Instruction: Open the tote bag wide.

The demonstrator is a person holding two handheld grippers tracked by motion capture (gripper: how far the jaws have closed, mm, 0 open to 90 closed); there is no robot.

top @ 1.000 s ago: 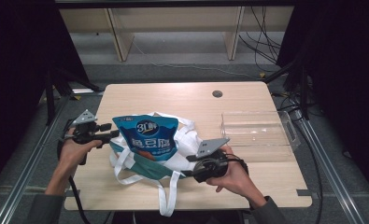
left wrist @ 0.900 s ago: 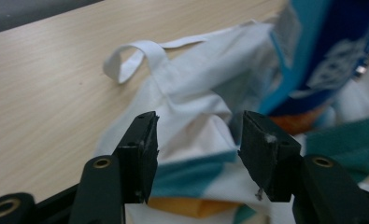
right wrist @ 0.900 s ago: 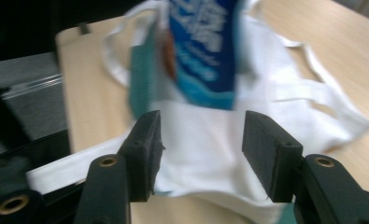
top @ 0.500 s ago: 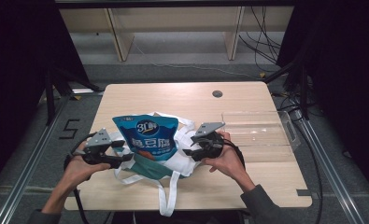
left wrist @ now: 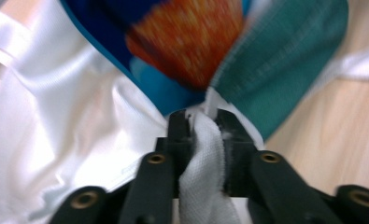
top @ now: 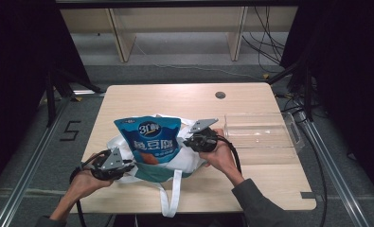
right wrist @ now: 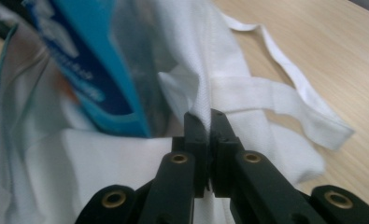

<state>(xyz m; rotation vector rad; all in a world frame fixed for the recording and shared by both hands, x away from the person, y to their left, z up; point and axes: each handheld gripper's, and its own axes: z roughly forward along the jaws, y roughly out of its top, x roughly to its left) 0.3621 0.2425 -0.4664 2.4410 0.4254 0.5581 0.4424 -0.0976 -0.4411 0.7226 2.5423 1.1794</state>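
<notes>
Snack pouch [top: 149,142] between hand-held grippers, both just clenched on white bag [top: 189,158]; clear tray [top: 262,132] beside.

a bag [top: 187,158] lies on the table [top: 175,97], near the front edge. a snack pack [top: 149,139] stands in the bag. a clear tray [top: 260,132] sits on the table just to the right of the bag.

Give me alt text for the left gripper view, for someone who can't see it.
The left gripper is shut on a bunched fold of the white bag. Just beyond stands a blue snack pouch with an orange picture, blurred, beside the bag's teal panel; the wooden table lies at right.
</notes>
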